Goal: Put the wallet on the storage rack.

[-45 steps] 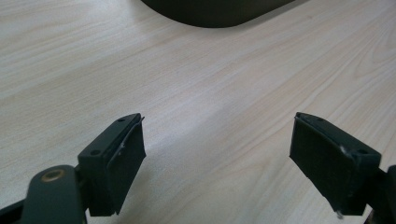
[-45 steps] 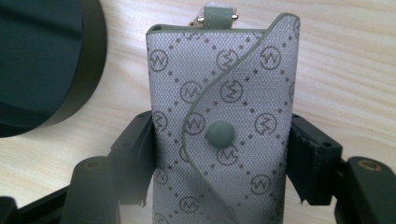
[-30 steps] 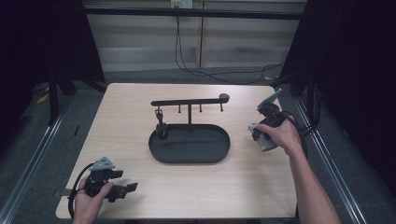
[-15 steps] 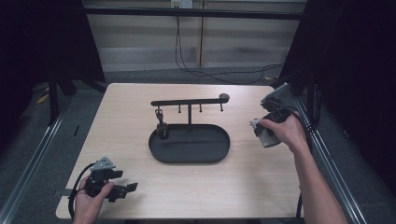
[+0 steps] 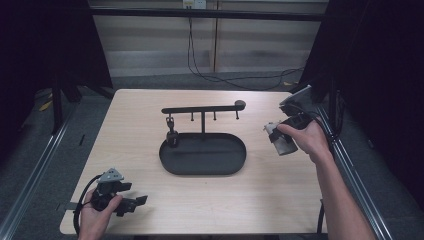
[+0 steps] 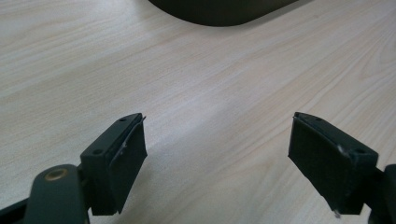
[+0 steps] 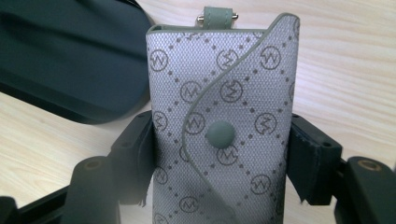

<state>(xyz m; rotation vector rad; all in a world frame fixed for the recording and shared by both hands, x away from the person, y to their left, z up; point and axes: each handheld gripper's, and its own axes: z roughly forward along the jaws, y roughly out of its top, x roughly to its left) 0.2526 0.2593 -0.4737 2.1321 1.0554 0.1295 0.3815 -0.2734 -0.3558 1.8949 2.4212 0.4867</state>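
Observation:
A grey patterned key pouch with a round snap and a small loop at its top sits between the jaws of my right gripper, which is shut on it. From above, the pouch hangs above the table's right side, right of the black oval tray. A black rack with hooks rises from the tray's far edge, and a dark small item hangs on its left hook. My left gripper rests near the front left corner, open, with bare wood between its pads.
The oval tray's rim lies ahead of the left gripper and the tray is left of the pouch in the right gripper view. The table ends close to my right hand. Cables hang behind the table.
My right gripper has lifted a little with the pouch still in it. The left hand has kept still.

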